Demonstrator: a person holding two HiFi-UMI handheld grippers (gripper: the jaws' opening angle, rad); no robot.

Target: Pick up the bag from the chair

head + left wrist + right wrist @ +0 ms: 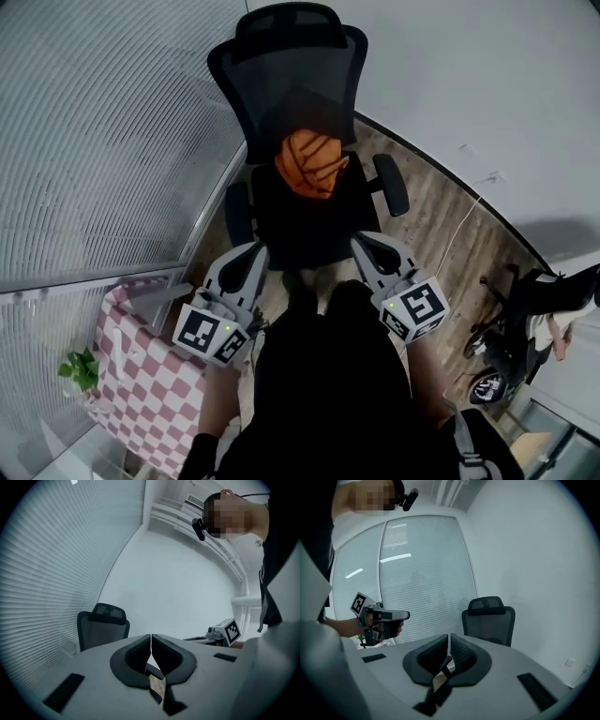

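Note:
An orange bag with dark lines, patterned like a basketball, lies on the seat of a black mesh office chair. My left gripper and right gripper are held low in front of the seat, on either side of it and short of the bag. In the left gripper view the jaws of the left gripper are pressed together, holding nothing, with the chair beyond them. The right gripper is likewise shut and holds nothing, and its view shows the chair. Both gripper views hide the bag.
A table with a pink-and-white checked cloth and a small green plant stand at the lower left. Blinds on a glass wall run along the left, a white wall behind. A cable crosses the wooden floor; dark equipment sits at the right.

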